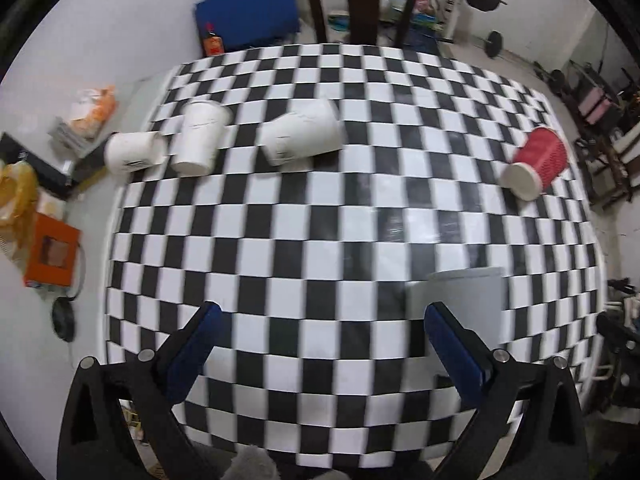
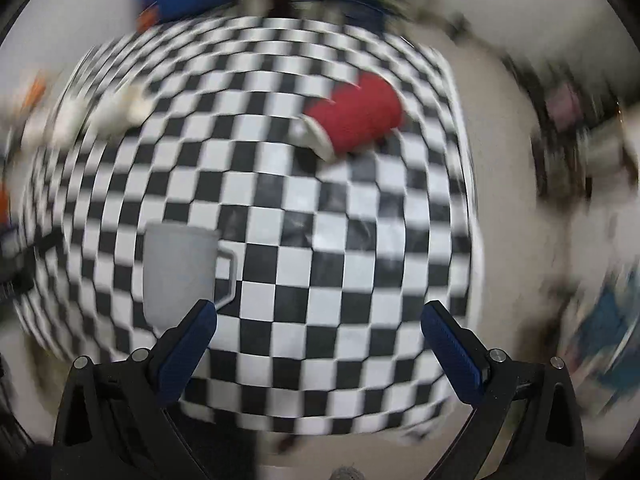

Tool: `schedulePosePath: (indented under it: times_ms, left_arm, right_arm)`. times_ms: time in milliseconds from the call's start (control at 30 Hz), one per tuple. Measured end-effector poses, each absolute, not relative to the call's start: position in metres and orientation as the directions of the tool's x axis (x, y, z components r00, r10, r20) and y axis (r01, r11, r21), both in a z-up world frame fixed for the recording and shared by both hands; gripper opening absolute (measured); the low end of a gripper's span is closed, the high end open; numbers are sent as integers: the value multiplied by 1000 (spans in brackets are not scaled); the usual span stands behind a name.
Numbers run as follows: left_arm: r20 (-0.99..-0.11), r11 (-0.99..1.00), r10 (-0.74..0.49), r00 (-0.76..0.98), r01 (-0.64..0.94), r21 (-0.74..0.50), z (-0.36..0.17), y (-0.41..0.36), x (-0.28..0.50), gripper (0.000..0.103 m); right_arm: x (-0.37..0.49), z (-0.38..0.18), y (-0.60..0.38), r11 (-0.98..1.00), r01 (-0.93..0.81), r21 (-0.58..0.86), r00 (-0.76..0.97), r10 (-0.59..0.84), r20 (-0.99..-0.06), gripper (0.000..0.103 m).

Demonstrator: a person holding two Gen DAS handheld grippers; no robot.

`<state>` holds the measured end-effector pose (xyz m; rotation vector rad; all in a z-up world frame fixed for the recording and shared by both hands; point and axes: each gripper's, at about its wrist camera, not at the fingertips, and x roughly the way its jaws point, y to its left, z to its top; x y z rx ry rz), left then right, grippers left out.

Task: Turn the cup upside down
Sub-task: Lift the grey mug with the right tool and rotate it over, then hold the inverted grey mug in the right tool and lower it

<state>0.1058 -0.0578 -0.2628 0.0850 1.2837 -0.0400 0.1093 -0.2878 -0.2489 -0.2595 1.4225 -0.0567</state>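
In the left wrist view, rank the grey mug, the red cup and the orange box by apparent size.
1. grey mug, nearest the camera and partly hidden, so its lead is unsure.
2. red cup and orange box look alike; no ranking.

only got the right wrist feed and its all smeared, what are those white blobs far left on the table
Observer: Three white paper cups, in the sharper left wrist view.
Operator: standing up?
Observer: The left two sit base-up, already inverted; the third white cup looks to be the same.
Operator: red one same?
Observer: It looks tipped: the red cup shows its white rim toward the camera.
Operator: other gripper holding anything
Observer: No, the left gripper is open and empty, with the grey mug beyond its right finger.
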Motion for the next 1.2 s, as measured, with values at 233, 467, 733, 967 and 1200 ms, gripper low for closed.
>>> schedulePosePath:
  times_ms: [233, 467, 733, 967, 1200]
  left_arm:
    - [-975, 992, 118, 186, 24, 125, -325, -39, 82, 103]
    - [-983, 990, 143, 115, -33, 140, -363, -31, 67, 103]
    - [-987, 992, 126, 100, -40, 122, -382, -33, 75, 103]
    - [-989, 993, 118, 93, -37, 115, -389, -22, 82, 103]
    - [-983, 990, 138, 119, -42, 134, -389, 17, 96, 103]
  right_arm:
    - [104, -286, -177, 410, -773, -484, 324, -402, -857, 103]
    - [44, -352, -150, -517, -772, -370, 580, -336, -742, 100]
    - [16, -397, -190, -965, -248, -83, 688, -115, -717, 94]
    - [21, -429, -196, -994, -106, -18, 695, -62, -716, 81]
    - [23, -433, -188, -976, -210, -49, 670, -108, -734, 82]
